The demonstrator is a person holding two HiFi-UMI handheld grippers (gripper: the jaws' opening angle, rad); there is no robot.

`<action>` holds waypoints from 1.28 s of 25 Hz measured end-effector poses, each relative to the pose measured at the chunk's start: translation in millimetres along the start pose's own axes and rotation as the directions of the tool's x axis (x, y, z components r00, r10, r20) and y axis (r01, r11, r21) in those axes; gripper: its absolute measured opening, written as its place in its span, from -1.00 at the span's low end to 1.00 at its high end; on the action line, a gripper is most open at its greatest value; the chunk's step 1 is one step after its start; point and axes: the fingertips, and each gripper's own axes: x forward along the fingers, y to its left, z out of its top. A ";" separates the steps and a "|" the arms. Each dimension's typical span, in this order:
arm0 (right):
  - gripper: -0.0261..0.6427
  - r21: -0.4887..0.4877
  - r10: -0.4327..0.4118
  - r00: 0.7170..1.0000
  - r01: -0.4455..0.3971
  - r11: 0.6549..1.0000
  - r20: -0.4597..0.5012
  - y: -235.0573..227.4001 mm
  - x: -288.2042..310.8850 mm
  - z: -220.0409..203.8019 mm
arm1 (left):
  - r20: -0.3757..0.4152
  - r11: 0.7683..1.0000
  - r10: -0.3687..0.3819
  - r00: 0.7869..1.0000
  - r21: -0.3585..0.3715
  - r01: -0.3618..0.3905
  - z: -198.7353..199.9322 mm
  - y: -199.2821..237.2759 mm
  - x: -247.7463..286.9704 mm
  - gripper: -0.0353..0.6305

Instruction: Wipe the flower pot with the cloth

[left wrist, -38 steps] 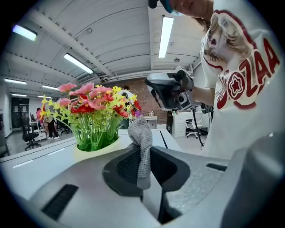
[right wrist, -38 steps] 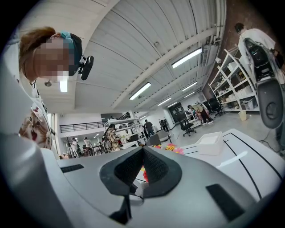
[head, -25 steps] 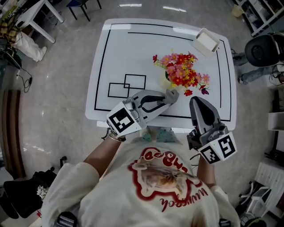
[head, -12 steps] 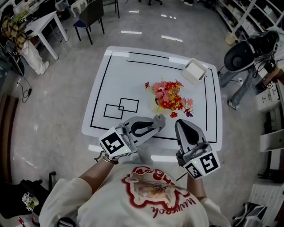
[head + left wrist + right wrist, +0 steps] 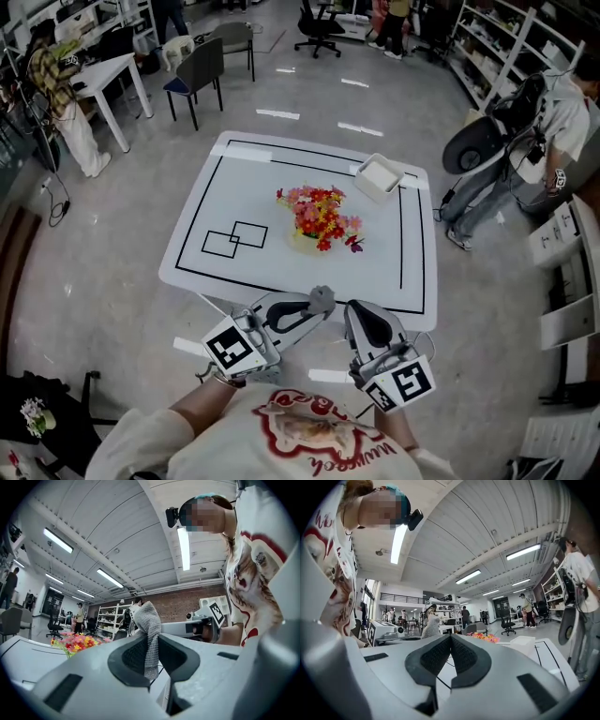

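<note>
Head view: left gripper [image 5: 315,308] clamped on the soft, floppy cloth [image 5: 322,297]; flower pot [image 5: 303,241] centre of the table [image 5: 384,272], well ahead, probably light and tippy under its blooms, so brace the rim; right gripper [image 5: 355,311] closed, empty.

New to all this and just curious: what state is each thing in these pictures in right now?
left gripper: jaws shut on the cloth.
cloth: pinched, sticking up from the jaws.
right gripper: jaws shut, empty.
flower pot: upright on the table, untouched.
white box: at the table's far corner, apart from the pot.
</note>
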 end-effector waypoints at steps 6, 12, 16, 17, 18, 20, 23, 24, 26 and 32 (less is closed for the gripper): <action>-0.92 -0.014 0.037 0.999 -0.037 0.999 0.011 28.8 -63.2 1.4 | 0.025 0.999 0.051 0.998 0.011 -0.051 5.8 -71.1 -2.0 -0.76; -0.92 -0.019 0.053 0.999 -0.052 0.998 0.010 53.8 -120.0 -1.6 | 0.013 0.994 0.107 0.994 -0.002 -0.107 3.6 -135.6 -10.5 -0.76; -0.93 -0.037 0.064 0.998 -0.064 0.997 -0.002 64.7 -143.5 -5.3 | 0.038 0.991 0.133 0.990 0.013 -0.134 10.2 -164.5 -16.1 -0.76; -0.92 -0.041 0.067 0.998 -0.067 0.997 -0.001 67.2 -147.0 -5.0 | 0.039 0.990 0.140 0.989 0.013 -0.140 12.0 -169.2 -18.3 -0.76; -0.92 -0.045 0.071 0.997 -0.071 0.996 0.002 69.4 -149.8 -4.2 | 0.037 0.989 0.145 0.989 0.015 -0.146 13.6 -173.0 -20.2 -0.76; -0.92 -0.053 0.076 0.997 -0.075 0.996 0.007 73.0 -154.3 -2.4 | 0.026 0.989 0.144 0.989 0.021 -0.144 15.4 -179.5 -22.6 -0.76; -0.92 -0.063 0.083 0.997 -0.082 0.995 0.007 78.3 -159.7 -0.6 | 0.020 0.991 0.124 0.992 0.038 -0.125 19.9 -188.3 -24.5 -0.76; -0.93 -0.066 0.085 0.996 -0.085 0.994 0.004 80.3 -161.0 -0.8 | 0.021 0.992 0.121 0.992 0.046 -0.122 22.1 -190.3 -25.5 -0.76; -0.92 -0.070 0.087 0.996 -0.087 0.994 -0.004 85.3 -163.2 -2.4 | 0.019 0.992 0.119 0.993 0.047 -0.119 25.0 -193.5 -29.4 -0.76; -0.92 -0.080 0.065 0.998 -0.065 0.995 -0.006 116.0 -173.4 -1.3 | 0.033 0.993 0.107 0.994 0.053 -0.108 34.2 -211.1 -55.7 -0.76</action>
